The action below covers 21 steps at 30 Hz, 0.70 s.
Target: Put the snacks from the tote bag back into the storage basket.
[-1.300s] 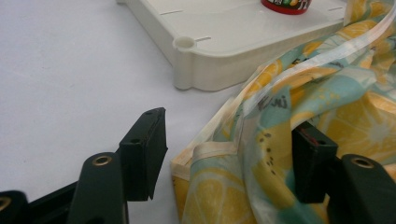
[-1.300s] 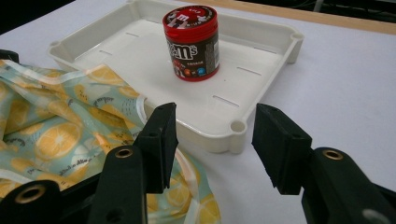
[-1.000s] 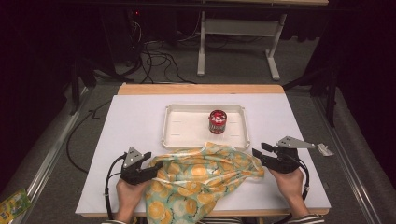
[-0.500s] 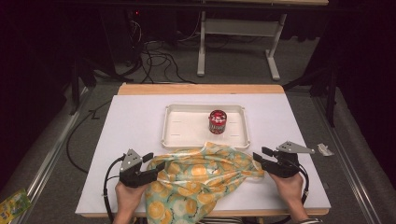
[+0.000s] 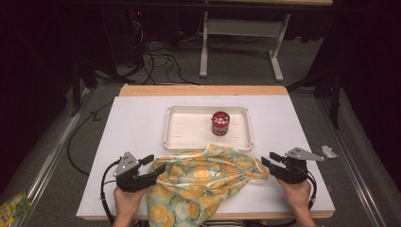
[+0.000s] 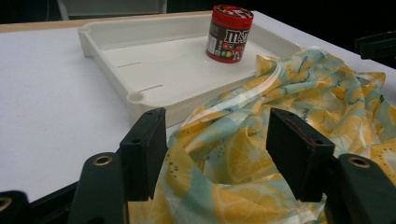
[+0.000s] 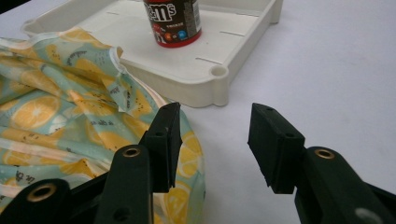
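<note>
A white worktop (image 5: 132, 137) carries a white tray (image 5: 189, 128) at frame centre and a lemon-print cloth (image 5: 203, 182) at lower centre.

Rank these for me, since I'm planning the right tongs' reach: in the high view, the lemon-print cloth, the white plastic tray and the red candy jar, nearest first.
From the right tongs:
1. Lemon-print cloth, directly beside the tips, toward the left tongs.
2. White plastic tray, farther up the table.
3. Red candy jar, standing inside the tray's right half.

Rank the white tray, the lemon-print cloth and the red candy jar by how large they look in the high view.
1. lemon-print cloth, largest, though it lies nearest the camera, which adds to its apparent size.
2. white tray, somewhat smaller.
3. red candy jar, by far the smallest.
</note>
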Tool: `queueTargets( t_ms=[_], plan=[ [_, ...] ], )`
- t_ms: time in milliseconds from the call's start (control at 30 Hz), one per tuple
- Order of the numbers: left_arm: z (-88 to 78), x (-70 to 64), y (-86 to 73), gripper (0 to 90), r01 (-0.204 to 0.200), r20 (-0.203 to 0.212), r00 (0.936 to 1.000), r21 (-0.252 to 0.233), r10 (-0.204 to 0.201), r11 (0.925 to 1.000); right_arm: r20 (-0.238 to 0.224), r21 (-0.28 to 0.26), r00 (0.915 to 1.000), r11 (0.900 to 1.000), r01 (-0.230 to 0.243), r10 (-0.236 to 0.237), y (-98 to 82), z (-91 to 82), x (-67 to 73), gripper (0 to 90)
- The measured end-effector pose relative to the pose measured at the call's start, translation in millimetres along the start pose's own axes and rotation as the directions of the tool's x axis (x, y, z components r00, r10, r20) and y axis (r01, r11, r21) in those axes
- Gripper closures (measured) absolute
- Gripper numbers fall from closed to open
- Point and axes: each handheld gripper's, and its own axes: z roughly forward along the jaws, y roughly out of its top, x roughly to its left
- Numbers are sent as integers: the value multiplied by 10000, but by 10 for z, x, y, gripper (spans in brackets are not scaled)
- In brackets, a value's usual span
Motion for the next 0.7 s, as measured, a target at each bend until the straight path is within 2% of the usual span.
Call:
queueTargets(
  t_ms=[333, 700],
  plan=[
    [-97, 121, 3, 400, 307, -481, 9984, -136, -313, 9994, 268, -104, 9995, 9998, -189, 192, -51, -69, -96, 556],
    [-118, 247, -18, 410, 510, -998, 9937, 18, -506, 9987, 502, -203, 9986, 9996, -179, 189, -66, -98, -172, 557]
  ],
)
